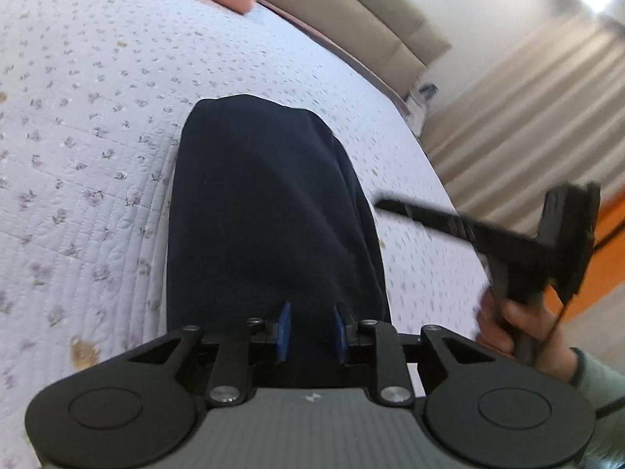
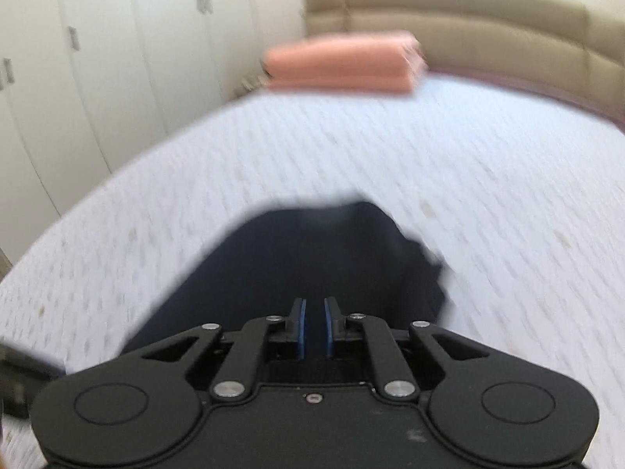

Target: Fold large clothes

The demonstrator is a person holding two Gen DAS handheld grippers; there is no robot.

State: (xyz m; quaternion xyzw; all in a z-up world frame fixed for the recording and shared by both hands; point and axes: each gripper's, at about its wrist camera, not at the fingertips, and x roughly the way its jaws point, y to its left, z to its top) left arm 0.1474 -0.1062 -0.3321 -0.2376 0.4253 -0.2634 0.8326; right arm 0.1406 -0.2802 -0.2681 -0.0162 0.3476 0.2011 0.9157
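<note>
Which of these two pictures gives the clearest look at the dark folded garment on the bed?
The left wrist view: the dark garment lies sharp and nearly whole on the floral bedspread. In the right wrist view it is motion-blurred, its near part hidden behind the gripper.

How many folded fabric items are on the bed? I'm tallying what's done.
2. A dark navy garment lies folded on the floral bedspread just ahead of both grippers. A pink folded stack sits at the far end by the headboard. Others may lie out of view.
</note>
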